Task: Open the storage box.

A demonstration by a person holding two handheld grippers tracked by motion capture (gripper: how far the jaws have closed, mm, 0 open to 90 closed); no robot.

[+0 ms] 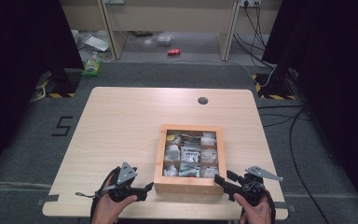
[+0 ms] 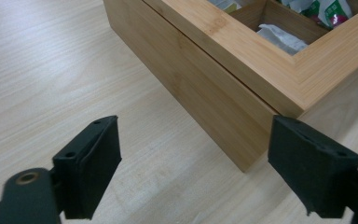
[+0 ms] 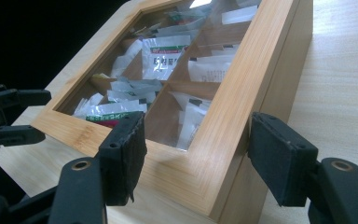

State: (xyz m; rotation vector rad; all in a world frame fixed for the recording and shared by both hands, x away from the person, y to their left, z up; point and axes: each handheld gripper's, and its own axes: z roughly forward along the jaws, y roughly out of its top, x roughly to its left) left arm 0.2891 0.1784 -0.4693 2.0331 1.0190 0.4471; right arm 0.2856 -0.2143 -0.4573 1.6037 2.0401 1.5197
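A bamboo box [image 1: 189, 185] with a glass-windowed lid sits on the table's near right part, and its compartments hold several tea sachets [image 1: 190, 154]. My left gripper [image 1: 147, 190] lies low at the box's near left corner, pointing at it. In the left gripper view its jaws [image 2: 193, 172] stand apart, with the box corner [image 2: 214, 79] just ahead and untouched. My right gripper [image 1: 219, 179] is at the near right corner. In the right gripper view its jaws [image 3: 198, 163] straddle the corner of the box [image 3: 223, 140] with a gap on the right side. The left gripper [image 3: 44, 116] shows beyond.
The light wooden table [image 1: 121, 121] has a round cable hole [image 1: 203, 100] near its far edge. Both hands rest at the near edge. On the floor beyond lie a red can [image 1: 174, 52], plastic litter and cables, with dark curtains at both sides.
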